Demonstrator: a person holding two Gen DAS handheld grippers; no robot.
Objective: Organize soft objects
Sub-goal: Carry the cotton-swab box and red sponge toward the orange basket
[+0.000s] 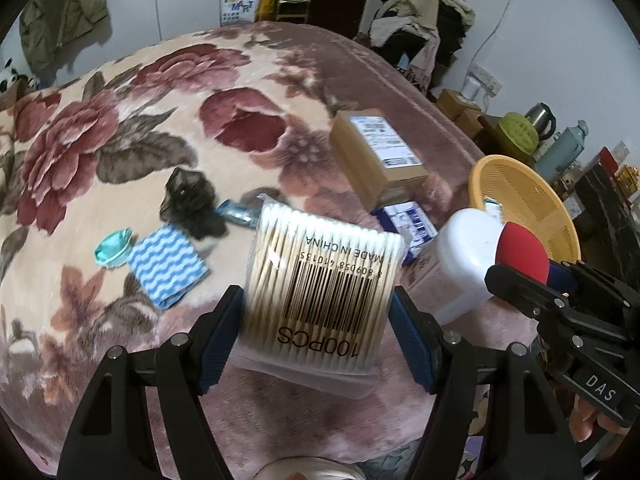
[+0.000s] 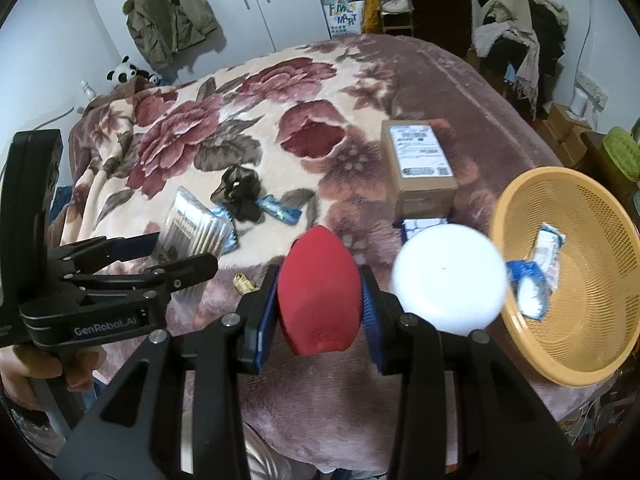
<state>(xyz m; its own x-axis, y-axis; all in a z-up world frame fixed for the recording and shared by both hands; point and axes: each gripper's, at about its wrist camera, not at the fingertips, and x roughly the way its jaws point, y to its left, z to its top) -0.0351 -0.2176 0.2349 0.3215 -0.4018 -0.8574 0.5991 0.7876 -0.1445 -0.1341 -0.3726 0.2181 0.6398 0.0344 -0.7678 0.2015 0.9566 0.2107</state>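
Observation:
My left gripper point(image 1: 318, 312) is shut on a clear pack of cotton swabs point(image 1: 320, 284) and holds it above the floral blanket point(image 1: 120, 128); it also shows in the right wrist view point(image 2: 176, 248) with the pack point(image 2: 196, 226). My right gripper point(image 2: 318, 304) is shut on a red makeup sponge point(image 2: 318, 296), seen too in the left wrist view point(image 1: 522, 252). An orange basket point(image 2: 592, 344) at the right holds small white and blue packets point(image 2: 538, 276). A black hair net point(image 1: 190, 202), a blue wavy cloth point(image 1: 168, 266) and a teal item point(image 1: 114, 247) lie on the bed.
A white round container point(image 2: 450, 276) stands beside the basket. A cardboard box point(image 2: 420, 168) and a blue and white box point(image 1: 408, 224) lie behind it. A blue wrapper point(image 2: 280, 208) lies by the hair net. Clothes pile, side table and wardrobe ring the bed.

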